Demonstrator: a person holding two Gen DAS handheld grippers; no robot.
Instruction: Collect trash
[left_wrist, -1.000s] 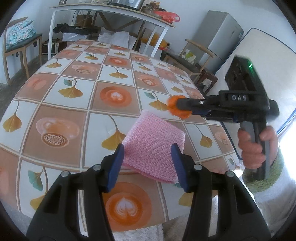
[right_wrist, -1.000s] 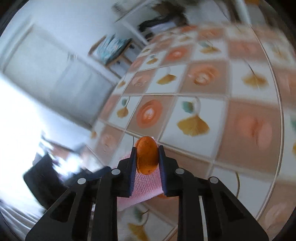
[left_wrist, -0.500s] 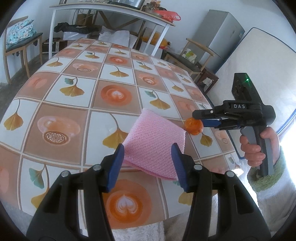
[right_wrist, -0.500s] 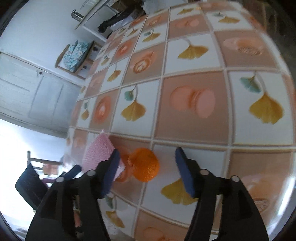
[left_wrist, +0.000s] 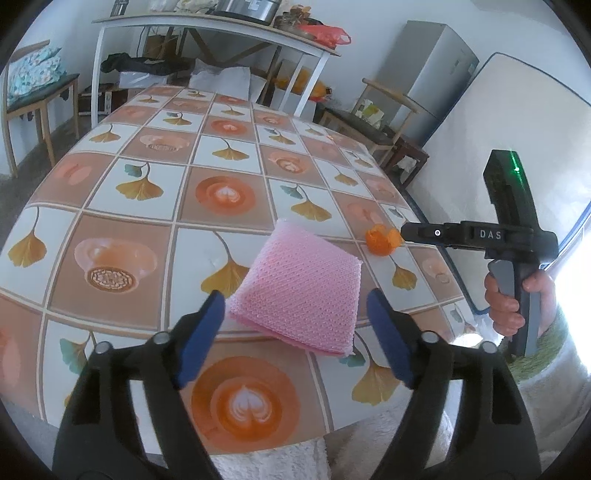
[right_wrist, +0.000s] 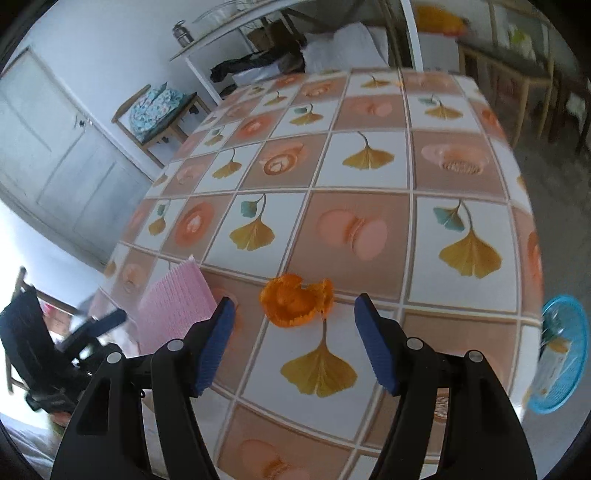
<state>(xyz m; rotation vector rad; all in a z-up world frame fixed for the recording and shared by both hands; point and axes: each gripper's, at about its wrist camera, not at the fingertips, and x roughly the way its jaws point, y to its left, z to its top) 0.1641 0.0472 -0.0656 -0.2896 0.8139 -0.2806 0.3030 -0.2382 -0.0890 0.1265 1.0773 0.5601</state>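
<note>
Orange peel (right_wrist: 295, 304) lies free on the counter (right_wrist: 369, 221) at lower centre, just ahead of the right gripper (right_wrist: 293, 345), jaws wide and empty; the left gripper (left_wrist: 295, 339) jaws are opening around the pink cloth (left_wrist: 301, 291), not pressing it

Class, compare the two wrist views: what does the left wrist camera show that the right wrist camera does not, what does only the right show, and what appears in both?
Only the left wrist view shows the hand gripping the right tongs' handle, the grey fridge and the mattress against the wall.

Only the right wrist view shows the blue basket beyond the table's edge and the white door.

Both show the orange peel lying loose on the patterned tablecloth and the pink cloth. The left tongs are opening around the cloth's near edge; the right tongs are open.
</note>
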